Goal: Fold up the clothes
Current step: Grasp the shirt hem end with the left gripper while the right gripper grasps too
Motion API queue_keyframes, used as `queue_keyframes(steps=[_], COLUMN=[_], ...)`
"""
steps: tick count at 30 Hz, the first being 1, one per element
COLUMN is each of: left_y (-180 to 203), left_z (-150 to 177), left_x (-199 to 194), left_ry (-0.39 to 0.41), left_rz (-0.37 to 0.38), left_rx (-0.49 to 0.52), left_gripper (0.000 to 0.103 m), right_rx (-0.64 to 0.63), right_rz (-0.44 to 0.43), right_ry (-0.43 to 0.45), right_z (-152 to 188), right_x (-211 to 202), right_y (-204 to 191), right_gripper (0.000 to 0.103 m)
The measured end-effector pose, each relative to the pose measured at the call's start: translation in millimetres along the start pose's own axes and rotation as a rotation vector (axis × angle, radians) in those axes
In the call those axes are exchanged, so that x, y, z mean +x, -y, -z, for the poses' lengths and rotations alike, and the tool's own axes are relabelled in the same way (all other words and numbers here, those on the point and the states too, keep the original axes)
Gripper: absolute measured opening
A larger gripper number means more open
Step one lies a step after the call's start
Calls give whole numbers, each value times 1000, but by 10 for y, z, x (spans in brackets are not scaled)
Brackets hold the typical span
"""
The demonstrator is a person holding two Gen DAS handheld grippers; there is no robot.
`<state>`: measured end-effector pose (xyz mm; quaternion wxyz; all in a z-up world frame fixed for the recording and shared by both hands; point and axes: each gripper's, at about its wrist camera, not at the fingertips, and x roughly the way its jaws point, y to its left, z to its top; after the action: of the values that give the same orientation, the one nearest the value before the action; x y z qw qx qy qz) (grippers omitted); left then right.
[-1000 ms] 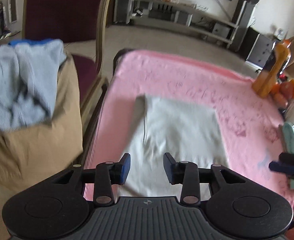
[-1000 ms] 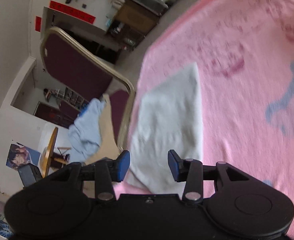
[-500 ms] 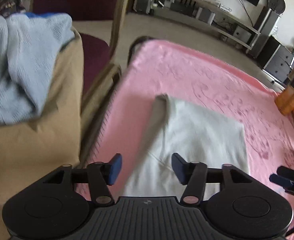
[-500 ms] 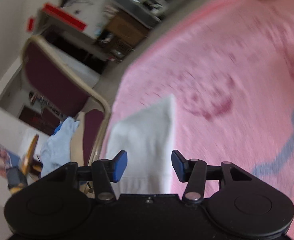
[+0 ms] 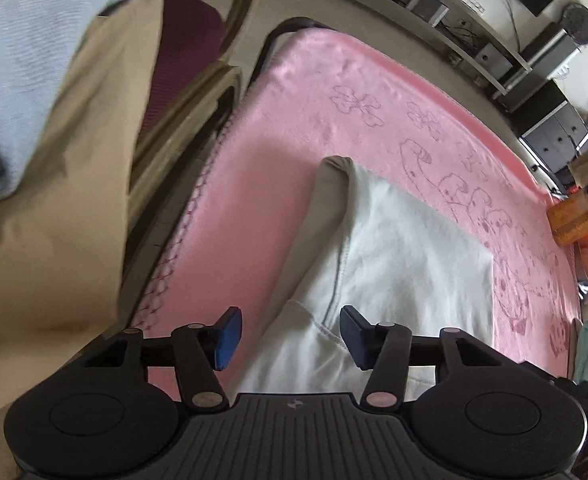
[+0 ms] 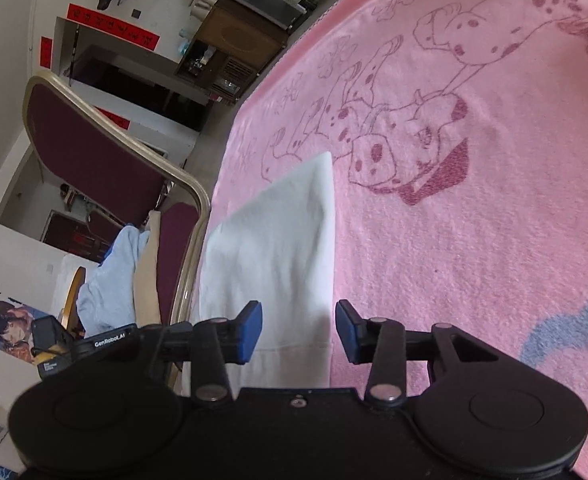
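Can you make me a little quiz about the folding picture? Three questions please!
1. True or false: the white garment lies on a green blanket.
2. What are the left gripper and right gripper holding? A) a sock B) nothing, both open C) the garment
3. Fill in: the light blue clothing is piled on a tan ____, beside the chair.

Key: 1 false, the blanket is pink. 2 B. 3 cloth.

The folded garment [image 5: 406, 256] lies on the blanket [image 5: 294, 120], with the chair [image 6: 105, 168] beside the blanket's left edge.
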<state>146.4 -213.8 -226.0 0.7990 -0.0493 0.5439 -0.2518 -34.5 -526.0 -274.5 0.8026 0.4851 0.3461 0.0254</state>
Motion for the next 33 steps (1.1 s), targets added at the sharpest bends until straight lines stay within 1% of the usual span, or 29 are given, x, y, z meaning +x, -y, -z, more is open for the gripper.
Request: queue_keyframes(steps=[3,4,5,9,12,15,19,21,25,29,30,31,32,33], left_y=[30,35,42,95,132,168,216,240,306,358,388,419,450,502], left_z=[2,-2,-13,-51,-104,-157,-228,-264,-334,-368,-352,-334,-317,-278], left_x=[84,112,129,176,226,276,342,376,455,512,509,505,502,495], left_ry=[-22,-28,-28,-27,-13,1,20,30,53,63,68,73,79,94], left_rz=[22,19,13,26,31,35,41,44,60,96,91,84,78,49], left_rx=[4,6,9,27,47,67,93,107,134,126,133,142,150,175], left_gripper=[51,51,51,51,51,51,53,57,59,59,59,53,48,37], right_rx=[14,22,31,28,17,22,68,62,40,18,6,-6,-21,-29], right_rz=[16,16,16,12,8,-1,-34,-40,-65,-100,-95,-90,-70,-53], right_ry=[-9,-13,-16,-26,-38,-24,9,35,78,78,74,71,71,75], right_z=[-16,-19,-21,-44,-52,-83,-132,-145,-161,-173,-170,-168,-159,-146], right_x=[51,67,83,125,179,236,300,322,396,449,458,467,477,481], right_y=[39,57,75,72,38,40,107,106,102,110,100,91,78,65], right_gripper=[36,35,32,28,27,26,26,26,26,25,22,19,11,6])
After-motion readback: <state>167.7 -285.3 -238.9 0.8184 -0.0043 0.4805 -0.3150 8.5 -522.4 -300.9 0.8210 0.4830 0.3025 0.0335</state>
